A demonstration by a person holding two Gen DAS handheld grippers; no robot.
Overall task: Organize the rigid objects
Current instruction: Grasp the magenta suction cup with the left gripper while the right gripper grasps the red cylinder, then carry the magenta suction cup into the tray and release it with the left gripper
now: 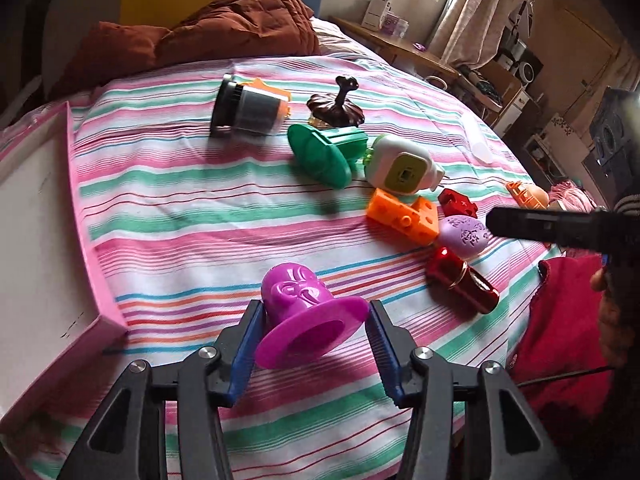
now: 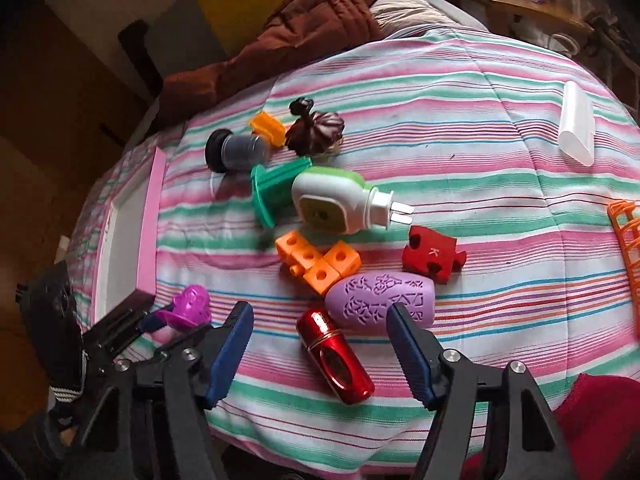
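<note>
My left gripper has its blue pads against both sides of a purple flanged toy mould, shut on it just above the striped bedsheet. It also shows in the right wrist view. My right gripper is open, its fingers on either side of a red metallic cylinder that lies on the sheet, next to a lilac patterned oval. Beyond lie orange linked cubes, a red puzzle piece, a white-green plug device and a green flanged mould.
A pink-rimmed white tray lies at the left edge of the bed. A grey-black cylinder, a brown pumpkin lid, a white cap and an orange basket lie further off. A brown quilt is bunched behind.
</note>
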